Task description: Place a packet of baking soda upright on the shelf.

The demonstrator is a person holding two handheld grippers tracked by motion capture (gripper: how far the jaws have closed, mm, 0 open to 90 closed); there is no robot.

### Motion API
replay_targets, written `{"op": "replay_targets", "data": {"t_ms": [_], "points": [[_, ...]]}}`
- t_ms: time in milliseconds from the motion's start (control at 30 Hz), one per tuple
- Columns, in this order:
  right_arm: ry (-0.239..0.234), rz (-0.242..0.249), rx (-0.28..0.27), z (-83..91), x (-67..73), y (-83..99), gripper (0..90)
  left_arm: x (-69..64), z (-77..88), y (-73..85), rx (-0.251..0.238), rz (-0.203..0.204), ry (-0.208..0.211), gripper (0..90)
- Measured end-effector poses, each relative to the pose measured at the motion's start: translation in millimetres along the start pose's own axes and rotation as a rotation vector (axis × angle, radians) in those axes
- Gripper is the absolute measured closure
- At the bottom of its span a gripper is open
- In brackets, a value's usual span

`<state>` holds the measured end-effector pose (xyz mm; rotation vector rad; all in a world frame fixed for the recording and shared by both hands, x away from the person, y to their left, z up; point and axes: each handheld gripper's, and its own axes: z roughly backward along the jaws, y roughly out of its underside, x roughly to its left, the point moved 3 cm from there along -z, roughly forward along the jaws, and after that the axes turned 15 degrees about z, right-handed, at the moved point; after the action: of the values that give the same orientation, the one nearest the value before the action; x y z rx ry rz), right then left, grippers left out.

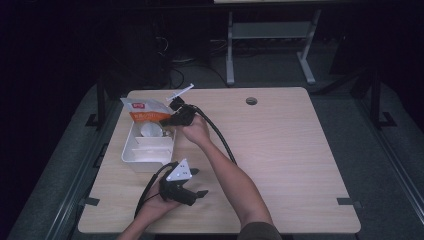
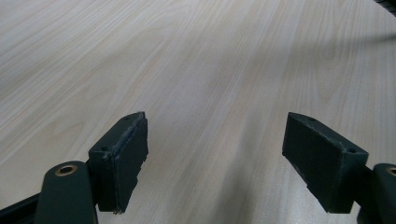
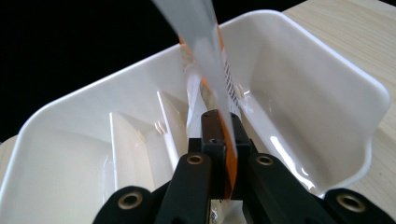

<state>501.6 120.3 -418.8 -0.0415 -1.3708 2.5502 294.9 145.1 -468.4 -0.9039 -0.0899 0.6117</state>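
Note:
An orange and white packet (image 1: 145,111) stands over the far end of a white divided tray (image 1: 131,156). My right gripper (image 1: 172,120) is shut on the packet's edge; in the right gripper view the black jaws pinch the thin packet (image 3: 219,93) above the tray (image 3: 327,84). A round white thing (image 1: 150,131) lies in the tray's far compartment. My left gripper (image 1: 200,194) rests in a hand near the table's front edge, its jaws wide apart with only bare wood between the pads (image 2: 122,158).
A syringe (image 1: 181,92) lies at the table's far edge beyond the packet. A round cable hole (image 1: 251,101) sits at the back centre. The right forearm (image 1: 235,180) crosses the table diagonally. A black cable (image 1: 220,137) trails from the right gripper.

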Motion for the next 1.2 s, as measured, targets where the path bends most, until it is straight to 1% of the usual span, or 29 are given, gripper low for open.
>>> {"op": "replay_targets", "data": {"t_ms": [33,67,267,367,433,567,633,700,900,933,1033,1200], "points": [[0.002,0.003,0.003,-0.3,-0.5,1.4,89.6,-0.2,-0.1,0.0,0.000,0.001,0.000,21.8],[0.003,-0.004,0.006,-0.4,-0.7,2.8,89.6,-0.3,-0.2,0.1,0.000,0.001,0.000,21.8],[-0.007,-0.024,-0.007,0.0,-3.1,7.5,89.1,-0.7,-0.8,0.2,0.006,-0.002,0.001,21.8],[-0.011,-0.014,-0.009,0.8,-1.1,5.9,87.8,-1.3,-0.9,0.2,0.002,-0.004,0.000,21.8],[-0.016,-0.014,-0.017,2.2,-0.2,4.8,84.9,-1.2,-1.1,0.1,0.002,-0.003,0.001,21.7],[-0.017,-0.024,-0.042,8.5,-1.6,4.4,80.9,-1.2,-0.9,-0.2,-0.002,-0.001,0.000,21.3],[-0.019,-0.027,-0.044,10.0,-1.7,4.7,80.2,-1.2,-0.9,-0.3,-0.003,0.001,0.000,20.9],[-0.023,-0.029,-0.053,15.6,-2.5,6.0,78.3,-1.1,-1.3,-0.2,-0.001,-0.002,-0.004,20.9],[-0.032,-0.031,-0.053,23.8,-1.6,8.5,74.6,-0.7,-1.4,-0.4,0.001,-0.002,-0.006,21.0],[-0.048,-0.030,-0.058,27.2,-1.2,9.7,72.8,-0.7,-1.5,-0.4,0.001,-0.001,-0.006,21.0],[-0.055,-0.028,-0.061,30.8,-0.7,11.2,71.6,-0.1,-0.8,-0.4,0.004,-0.001,-0.007,21.0],[-0.056,-0.026,-0.065,38.9,1.4,14.1,68.6,0.5,-0.1,-0.4,-0.001,0.007,-0.006,20.9]]}}
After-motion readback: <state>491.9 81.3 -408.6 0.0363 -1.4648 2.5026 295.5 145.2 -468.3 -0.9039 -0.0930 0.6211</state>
